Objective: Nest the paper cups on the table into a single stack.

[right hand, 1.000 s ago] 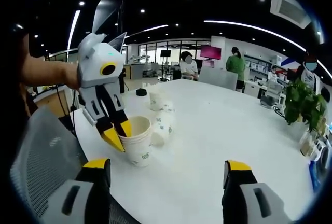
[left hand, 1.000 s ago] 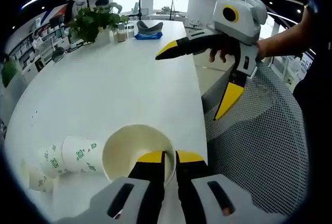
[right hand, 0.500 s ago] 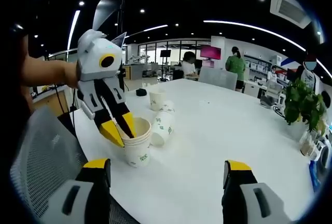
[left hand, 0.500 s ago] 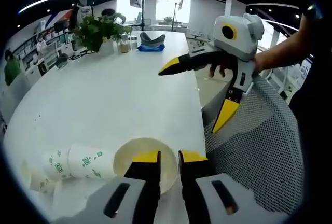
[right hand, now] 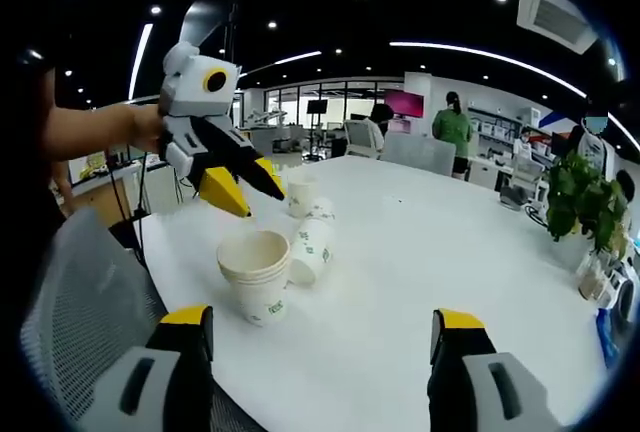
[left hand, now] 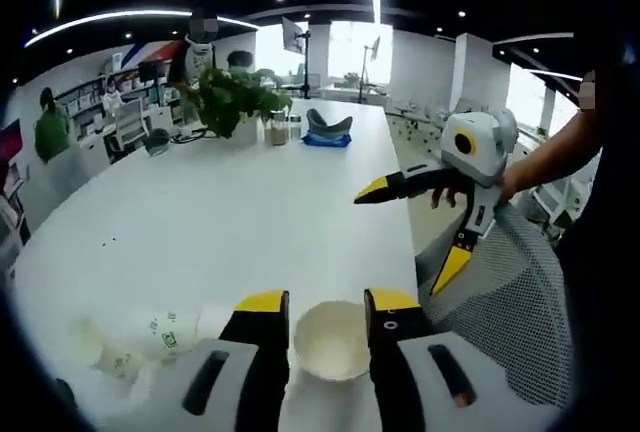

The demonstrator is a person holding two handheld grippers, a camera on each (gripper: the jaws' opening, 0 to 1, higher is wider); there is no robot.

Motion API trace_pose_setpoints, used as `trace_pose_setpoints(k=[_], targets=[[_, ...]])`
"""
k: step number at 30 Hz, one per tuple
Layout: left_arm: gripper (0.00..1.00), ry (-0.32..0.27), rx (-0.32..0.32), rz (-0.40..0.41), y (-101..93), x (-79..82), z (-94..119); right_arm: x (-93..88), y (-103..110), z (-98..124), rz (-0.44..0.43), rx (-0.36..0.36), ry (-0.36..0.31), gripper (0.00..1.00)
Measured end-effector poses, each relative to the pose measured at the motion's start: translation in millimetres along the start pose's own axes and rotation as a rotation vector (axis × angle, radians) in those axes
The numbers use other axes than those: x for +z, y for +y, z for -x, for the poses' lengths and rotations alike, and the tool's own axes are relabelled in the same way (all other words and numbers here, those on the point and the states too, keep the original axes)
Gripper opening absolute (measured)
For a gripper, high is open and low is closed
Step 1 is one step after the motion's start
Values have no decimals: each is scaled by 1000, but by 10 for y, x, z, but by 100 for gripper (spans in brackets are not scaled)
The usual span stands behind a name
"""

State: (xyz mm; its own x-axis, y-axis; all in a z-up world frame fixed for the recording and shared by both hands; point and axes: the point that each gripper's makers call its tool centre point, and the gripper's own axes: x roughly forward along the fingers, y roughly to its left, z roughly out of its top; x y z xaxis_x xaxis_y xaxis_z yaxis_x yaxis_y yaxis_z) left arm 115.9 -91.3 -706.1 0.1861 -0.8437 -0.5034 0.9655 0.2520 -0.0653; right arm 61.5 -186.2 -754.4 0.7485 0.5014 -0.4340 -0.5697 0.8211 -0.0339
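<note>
Hovering spread above the cup stack (right hand: 256, 274) near the desk (right hand: 420, 252) edge — left tool (right hand: 243, 180); right tool (right hand: 322, 337) spread too — lying cup (right hand: 313, 243) next.

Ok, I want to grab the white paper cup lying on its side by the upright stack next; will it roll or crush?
The white paper cup lying on its side is round-walled, so a nudge would probably roll it, likely in a curve. It looks thin and empty, so likely light and easily crushed. It seems to touch the upright stack of paper cups, which may block it.
</note>
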Motion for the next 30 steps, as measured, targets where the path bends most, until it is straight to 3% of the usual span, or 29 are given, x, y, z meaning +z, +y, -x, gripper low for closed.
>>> trace_pose_setpoints(k=[6,12,15,17,19,30], targets=[[43,-22,102,-1,385,35,202,-8,23,-5,1,12,6,91],[49,-46,178,39,720,19,414,-5,26,-3,1,14,6,91],[52,-64,200,76,765,43,449,-5,14,1,-1,9,4,91],[52,-76,212,100,908,11,535,-6,12,1,-2,8,5,91],[54,-80,236,106,887,38,513,-8,11,0,-1,8,5,91],[56,-78,330,139,1323,-190,631,-4,1,0,-3,3,4,91]])
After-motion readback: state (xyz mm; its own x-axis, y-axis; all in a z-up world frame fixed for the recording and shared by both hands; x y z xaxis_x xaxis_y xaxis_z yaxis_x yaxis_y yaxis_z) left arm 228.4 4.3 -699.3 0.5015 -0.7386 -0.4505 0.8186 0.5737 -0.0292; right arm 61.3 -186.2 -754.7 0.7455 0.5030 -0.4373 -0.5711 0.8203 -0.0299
